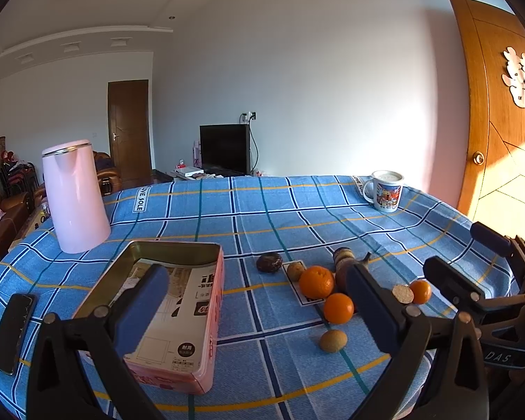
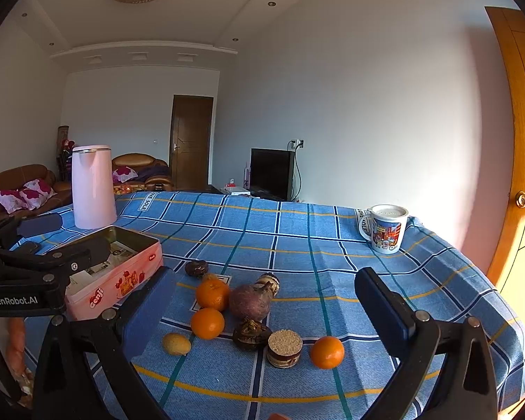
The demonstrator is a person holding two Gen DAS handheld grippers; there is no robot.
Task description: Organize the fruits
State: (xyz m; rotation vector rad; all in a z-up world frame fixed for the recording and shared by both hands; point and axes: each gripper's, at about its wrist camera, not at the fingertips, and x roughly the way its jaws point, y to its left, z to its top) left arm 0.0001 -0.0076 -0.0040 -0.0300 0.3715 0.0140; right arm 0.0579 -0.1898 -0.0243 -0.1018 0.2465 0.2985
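Three oranges lie on the blue checked cloth: one [image 2: 212,294] beside a purple-brown root [image 2: 250,301], one [image 2: 207,323] nearer, one [image 2: 327,352] at the right. A yellow-brown fruit [image 2: 176,343], two dark wrinkled fruits [image 2: 251,333] [image 2: 196,267] and a small round jar [image 2: 284,348] lie among them. An open pink tin [image 1: 178,301] sits to their left, paper inside. My left gripper [image 1: 259,309] is open and empty above the tin's right edge. My right gripper [image 2: 266,318] is open and empty over the fruit; it also shows in the left wrist view [image 1: 469,260].
A pink kettle [image 1: 75,196] stands at the back left. A lidded printed mug [image 2: 385,228] stands at the back right corner. A black phone [image 1: 12,332] lies at the left edge. A wooden door [image 1: 500,140] is to the right of the table.
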